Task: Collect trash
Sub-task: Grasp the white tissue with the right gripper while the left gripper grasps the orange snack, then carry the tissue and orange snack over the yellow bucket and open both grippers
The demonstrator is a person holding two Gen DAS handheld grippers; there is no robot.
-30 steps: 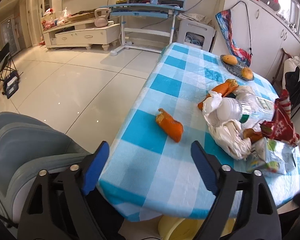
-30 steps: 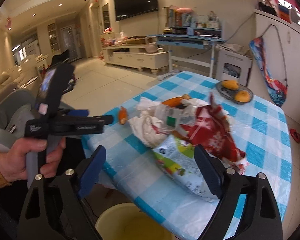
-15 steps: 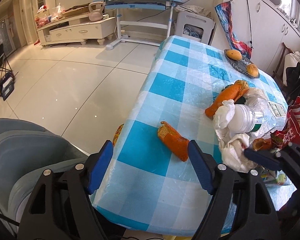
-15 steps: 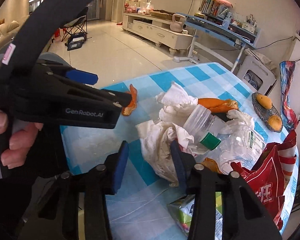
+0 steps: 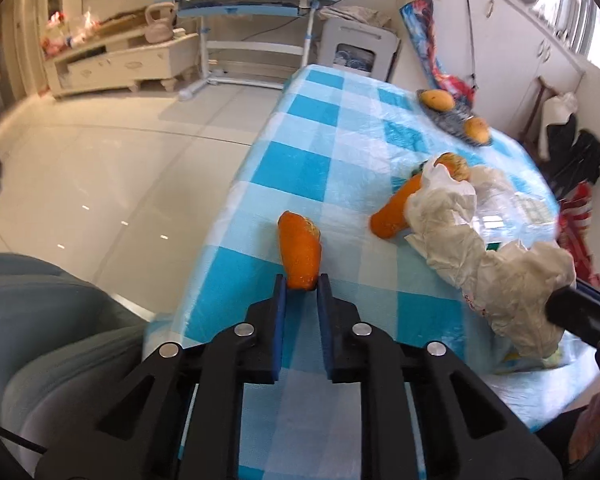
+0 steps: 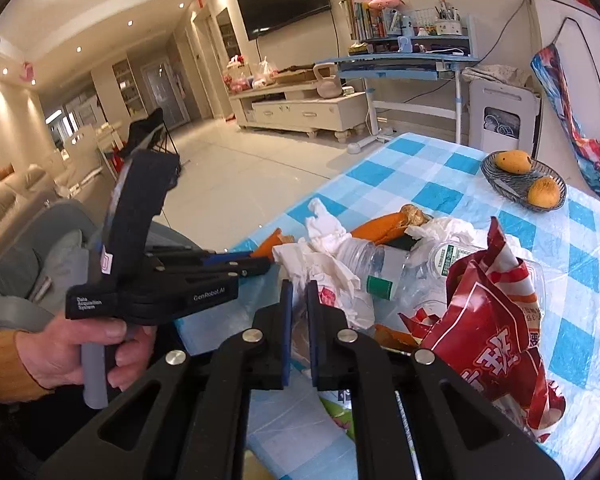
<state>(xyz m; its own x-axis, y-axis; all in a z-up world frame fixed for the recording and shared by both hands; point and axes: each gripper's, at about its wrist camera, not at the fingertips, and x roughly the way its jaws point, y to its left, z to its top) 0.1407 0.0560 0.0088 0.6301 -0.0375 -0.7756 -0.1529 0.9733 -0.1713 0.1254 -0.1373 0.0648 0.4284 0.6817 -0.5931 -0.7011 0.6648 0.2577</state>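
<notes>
my left gripper (image 5: pixel 301 288) is pressed in on the near tip of the orange peel (image 5: pixel 299 254); a second ago its jaws stood wide with the peel lying loose on the cloth ahead. the peel lies near the table's left edge, its far end pointing away from me.

my right gripper (image 6: pixel 297 290) was also spread a second ago and is now drawn together. a fold of the crumpled white tissue (image 6: pixel 332 264) sits right at its tips; i judge it pinched, though the pads hide the contact. from the left view the tissue (image 5: pixel 500 280) looks dragged out toward that tool.

so both tools have gone from reaching to gripping. i judge the next step is lift and carry to a bin; no bin shows now.

just beyond the tissue: a crushed clear bottle (image 6: pixel 384 264) with a green cap, and a red snack bag (image 6: pixel 496 320) to the right. a second, longer orange peel (image 6: pixel 384 226) lies behind them. all of that remains to be gathered.

farther back on the checked tablecloth (image 5: pixel 340 136), the wire basket (image 6: pixel 512 188) with two mangoes, well apart from the pile; not trash, i think.

risk: thin hold on the peel tip; it may slip on lifting.
</notes>
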